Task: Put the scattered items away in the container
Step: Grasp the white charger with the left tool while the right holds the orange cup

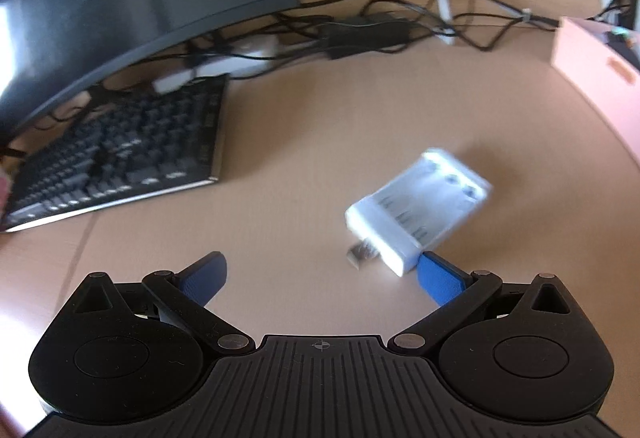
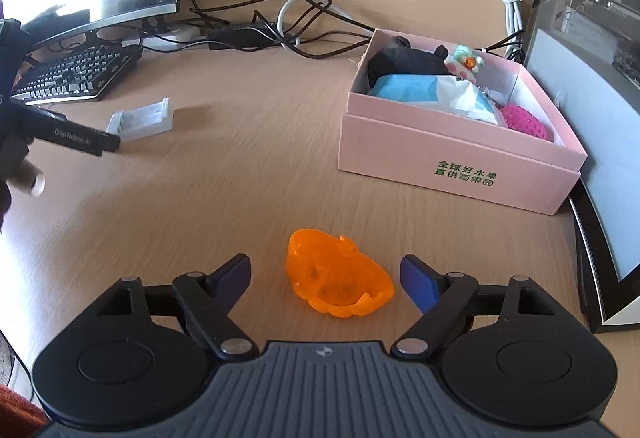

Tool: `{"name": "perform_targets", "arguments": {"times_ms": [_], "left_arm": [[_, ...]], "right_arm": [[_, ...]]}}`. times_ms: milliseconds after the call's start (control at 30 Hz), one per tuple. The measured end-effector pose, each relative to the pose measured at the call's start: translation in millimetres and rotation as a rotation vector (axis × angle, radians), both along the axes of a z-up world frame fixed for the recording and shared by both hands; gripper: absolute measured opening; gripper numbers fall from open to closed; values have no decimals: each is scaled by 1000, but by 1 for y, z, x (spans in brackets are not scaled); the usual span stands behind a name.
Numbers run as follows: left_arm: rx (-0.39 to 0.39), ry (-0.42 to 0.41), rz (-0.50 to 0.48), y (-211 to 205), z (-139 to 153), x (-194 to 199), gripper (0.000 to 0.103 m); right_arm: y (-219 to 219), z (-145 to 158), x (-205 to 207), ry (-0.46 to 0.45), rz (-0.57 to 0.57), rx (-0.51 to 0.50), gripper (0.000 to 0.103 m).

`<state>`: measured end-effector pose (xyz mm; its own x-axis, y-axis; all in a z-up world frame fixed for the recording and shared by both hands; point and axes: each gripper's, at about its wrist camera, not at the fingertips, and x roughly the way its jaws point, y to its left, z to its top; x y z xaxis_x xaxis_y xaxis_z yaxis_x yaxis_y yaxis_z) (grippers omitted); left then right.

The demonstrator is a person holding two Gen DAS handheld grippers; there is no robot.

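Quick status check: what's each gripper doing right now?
Left gripper: open, holding nothing, white charger just ahead.
Right gripper: open, orange toy between its fingers, not gripped.

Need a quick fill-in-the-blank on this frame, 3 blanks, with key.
1. The orange plastic piece lies between the fingers of the ___ gripper.
2. The box holding the tidied items is ___ in colour.
3. The left gripper, near the white battery charger, has its jaws ___.

Missing words: right; pink; open
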<state>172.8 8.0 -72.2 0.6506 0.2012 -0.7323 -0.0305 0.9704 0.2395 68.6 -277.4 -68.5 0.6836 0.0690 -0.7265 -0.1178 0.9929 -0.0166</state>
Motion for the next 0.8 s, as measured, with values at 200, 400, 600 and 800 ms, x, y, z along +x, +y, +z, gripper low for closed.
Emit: {"name": "perform_targets", "arguments": {"times_ms": [200,400,600,800], "left_arm": [[39,-9,101,26,4,2,103],[-194,-47,20,16,17,-9,103],[-199,-129,25,-28,11,5,103],[-190,-92,48,-34,-7,21,103]], "right_arm": [[-1,-1,3,9,-17,10,86],[4,-3,6,14,-27,13,86],[15,-2,8,18,-11,-18,87],[24,-2,3,22,-15,-60,87]]}}
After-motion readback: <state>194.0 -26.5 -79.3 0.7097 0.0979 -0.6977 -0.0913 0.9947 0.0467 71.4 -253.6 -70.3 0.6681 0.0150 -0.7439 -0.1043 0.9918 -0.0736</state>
